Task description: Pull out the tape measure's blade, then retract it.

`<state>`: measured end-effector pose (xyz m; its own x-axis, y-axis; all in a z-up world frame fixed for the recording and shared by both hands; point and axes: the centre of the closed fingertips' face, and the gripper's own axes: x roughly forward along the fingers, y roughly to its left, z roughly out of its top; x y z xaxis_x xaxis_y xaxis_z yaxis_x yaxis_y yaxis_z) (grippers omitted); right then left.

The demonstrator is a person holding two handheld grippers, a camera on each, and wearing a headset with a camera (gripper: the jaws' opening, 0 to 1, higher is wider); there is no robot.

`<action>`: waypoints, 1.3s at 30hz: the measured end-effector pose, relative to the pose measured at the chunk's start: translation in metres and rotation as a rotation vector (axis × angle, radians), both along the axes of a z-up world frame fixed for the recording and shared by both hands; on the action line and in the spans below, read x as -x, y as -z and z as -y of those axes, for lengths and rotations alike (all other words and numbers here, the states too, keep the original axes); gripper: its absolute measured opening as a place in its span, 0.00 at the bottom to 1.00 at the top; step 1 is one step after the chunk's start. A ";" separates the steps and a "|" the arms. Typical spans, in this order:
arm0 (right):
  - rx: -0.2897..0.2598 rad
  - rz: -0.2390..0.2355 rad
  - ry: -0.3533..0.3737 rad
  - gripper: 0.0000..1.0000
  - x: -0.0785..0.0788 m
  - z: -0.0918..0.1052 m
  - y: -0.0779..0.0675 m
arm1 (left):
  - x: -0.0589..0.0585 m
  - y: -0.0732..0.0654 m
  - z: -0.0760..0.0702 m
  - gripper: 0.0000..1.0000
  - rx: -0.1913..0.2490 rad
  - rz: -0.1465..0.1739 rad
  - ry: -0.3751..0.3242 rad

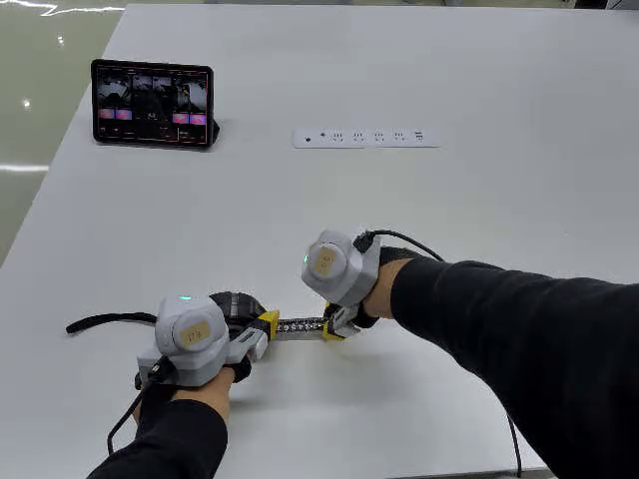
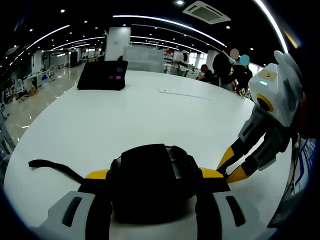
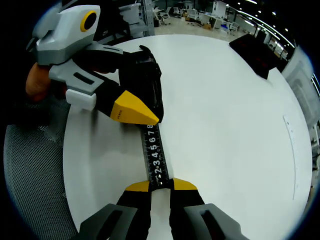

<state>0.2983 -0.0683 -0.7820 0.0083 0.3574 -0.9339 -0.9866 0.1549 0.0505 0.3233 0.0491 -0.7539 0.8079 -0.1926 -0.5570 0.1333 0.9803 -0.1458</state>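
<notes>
Two hand-held grippers sharing job. You're clamping left hand-held gripper (image 2: 155, 175) around tape measure (image 2: 152, 182) case, pinning it on counter (image 1: 300, 220) at near edge, likely as anchor. You're pinching blade (image 3: 154, 155) tip in right hand-held gripper (image 3: 160, 186), keeping pull straight. Short stretch showing, numerals 2 to 8 reading. Farther off, tablet (image 1: 153, 103) and power strip (image 1: 365, 138) lying idle; no brand readable.

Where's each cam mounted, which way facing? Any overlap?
Head view: headset, facing forward-down at the white table; black sleeves, left gripper and right gripper show.
Left gripper view: on left gripper, facing over the clamped black tape measure case toward the right gripper.
Right gripper view: on right gripper, facing along the pinched numbered blade back toward the case.
Shared: each gripper view shows the other gripper.
</notes>
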 end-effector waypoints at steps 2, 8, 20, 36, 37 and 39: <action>-0.003 -0.004 0.010 0.09 0.000 -0.002 0.000 | 0.000 0.000 0.000 0.64 0.000 0.000 0.000; -0.001 -0.009 0.010 0.09 0.000 -0.005 0.001 | 0.000 0.000 0.000 0.64 0.001 -0.003 0.001; -0.005 -0.004 0.003 0.10 0.001 -0.008 0.001 | 0.000 0.000 0.001 0.64 0.004 -0.004 -0.001; -0.004 0.005 -0.002 0.10 0.001 -0.013 0.001 | 0.000 0.001 0.000 0.64 0.027 -0.009 -0.010; -0.005 0.006 -0.001 0.10 0.001 -0.014 0.001 | -0.001 0.001 0.000 0.64 0.029 -0.010 -0.011; -0.008 0.009 -0.006 0.10 0.001 -0.015 0.001 | -0.001 0.001 0.000 0.64 0.034 -0.011 -0.012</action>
<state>0.2975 -0.0534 -0.7835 0.0144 0.3653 -0.9308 -0.9880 0.1484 0.0430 0.3243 0.0495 -0.7548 0.8040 -0.2017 -0.5594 0.1196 0.9763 -0.1802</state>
